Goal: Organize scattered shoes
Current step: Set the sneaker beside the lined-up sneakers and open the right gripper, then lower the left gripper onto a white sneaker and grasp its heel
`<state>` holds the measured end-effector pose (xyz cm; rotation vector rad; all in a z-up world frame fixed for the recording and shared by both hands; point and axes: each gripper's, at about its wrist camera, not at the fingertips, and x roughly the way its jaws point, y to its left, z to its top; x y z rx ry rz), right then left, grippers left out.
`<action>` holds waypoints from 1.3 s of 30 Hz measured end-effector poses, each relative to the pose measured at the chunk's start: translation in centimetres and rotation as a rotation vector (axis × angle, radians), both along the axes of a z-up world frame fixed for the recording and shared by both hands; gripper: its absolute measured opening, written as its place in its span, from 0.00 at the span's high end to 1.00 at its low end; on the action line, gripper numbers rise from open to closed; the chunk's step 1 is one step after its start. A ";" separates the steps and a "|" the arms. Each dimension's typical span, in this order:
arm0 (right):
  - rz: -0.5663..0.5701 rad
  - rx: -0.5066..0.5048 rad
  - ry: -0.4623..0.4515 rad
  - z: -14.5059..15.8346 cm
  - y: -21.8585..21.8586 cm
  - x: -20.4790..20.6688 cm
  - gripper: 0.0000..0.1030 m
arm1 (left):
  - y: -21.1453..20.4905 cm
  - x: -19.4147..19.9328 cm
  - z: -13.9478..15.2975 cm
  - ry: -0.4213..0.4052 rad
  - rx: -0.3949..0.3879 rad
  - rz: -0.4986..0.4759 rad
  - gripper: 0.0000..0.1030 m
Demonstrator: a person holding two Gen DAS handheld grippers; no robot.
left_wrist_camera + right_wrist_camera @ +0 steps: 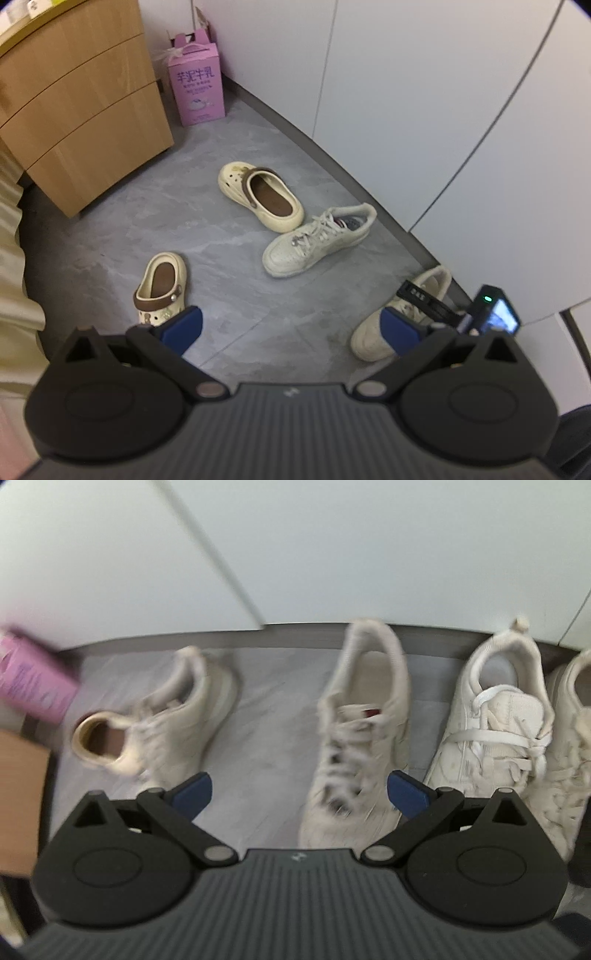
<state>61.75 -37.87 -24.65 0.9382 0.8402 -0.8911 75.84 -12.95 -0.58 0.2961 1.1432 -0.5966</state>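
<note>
— Where have the shoes got to?

— Scattered on the grey floor (229,295). One cream clog (260,195) lies mid-floor, its heel just beside a white sneaker (317,240); the other clog (160,288) sits apart, nearer the wooden drawer unit (85,110). Along the white wall (332,546) another sneaker (358,731) stands heel to the wall, with a laced pair-mate (491,716) just beside it.

— And the grippers?

— The right gripper (301,794) is spread wide above that sneaker, gripping nothing. The left gripper (291,325) is released too, with only bare floor between its blue pads (183,328). A pink carton (197,88) stands in the corner.
</note>
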 end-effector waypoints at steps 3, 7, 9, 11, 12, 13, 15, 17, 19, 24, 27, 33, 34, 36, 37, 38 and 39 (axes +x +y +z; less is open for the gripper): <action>0.078 -0.020 -0.025 4.9 1.0 0.4 0.00 | 0.4 0.6 0.4 0.001 -0.014 0.029 0.00; 0.149 -0.069 -0.082 12.2 2.3 0.3 0.00 | 0.7 1.0 0.8 -0.011 -0.034 0.044 0.00; 0.186 -0.109 -0.093 15.8 2.3 0.1 0.00 | 0.8 1.1 1.1 -0.016 -0.083 0.019 0.00; 0.203 -0.160 -0.112 19.2 2.1 -0.3 0.00 | 0.8 1.2 1.3 -0.034 -0.133 -0.009 0.00; 0.196 -0.158 -0.120 20.0 1.9 -0.5 0.00 | 0.8 1.1 1.4 -0.044 -0.165 -0.023 0.00; 0.186 -0.149 -0.133 20.7 1.7 -0.8 0.00 | 1.0 0.7 1.4 -0.065 -0.203 -0.036 0.00; 0.154 -0.125 -0.231 23.2 0.8 -1.8 0.00 | 0.0 0.4 0.4 -0.117 -0.201 -0.096 0.00; 0.149 -0.157 -0.282 24.9 0.3 -2.5 0.00 | -1.3 0.3 -0.9 -0.170 -0.162 -0.170 0.00; 0.148 -0.192 -0.321 26.2 0.0 -3.1 0.00 | -2.8 0.2 -2.4 -0.222 -0.115 -0.243 0.00; 0.098 -0.098 -0.523 24.9 -0.9 -5.1 0.00 | -8.5 1.3 -10.8 -0.290 0.026 -0.446 0.00; 0.129 -0.027 -0.526 23.9 -1.0 -4.8 0.00 | -12.5 3.2 -16.9 -0.269 0.086 -0.558 0.03; 0.187 -0.095 -0.449 22.7 -1.9 -3.5 0.00 | -19.9 7.5 -28.0 -0.199 0.119 -0.662 0.04; 0.182 -0.090 -0.448 22.6 -1.8 -3.5 0.00 | -21.0 8.0 -29.6 -0.184 0.119 -0.686 0.04; 0.169 -0.056 -0.438 21.7 -1.9 -2.9 0.00 | -22.8 8.6 -32.2 -0.197 0.140 -0.738 0.04; 0.164 -0.039 -0.433 21.2 -2.0 -2.6 0.00 | -23.6 8.8 -33.3 -0.206 0.152 -0.757 0.05; 0.168 -0.021 -0.418 20.5 -2.2 -1.8 0.00 | -24.8 9.2 -34.6 -0.218 0.169 -0.780 0.05; 0.162 0.000 -0.416 20.0 -2.4 -1.2 0.00 | -25.7 9.6 -35.5 -0.222 0.179 -0.787 0.05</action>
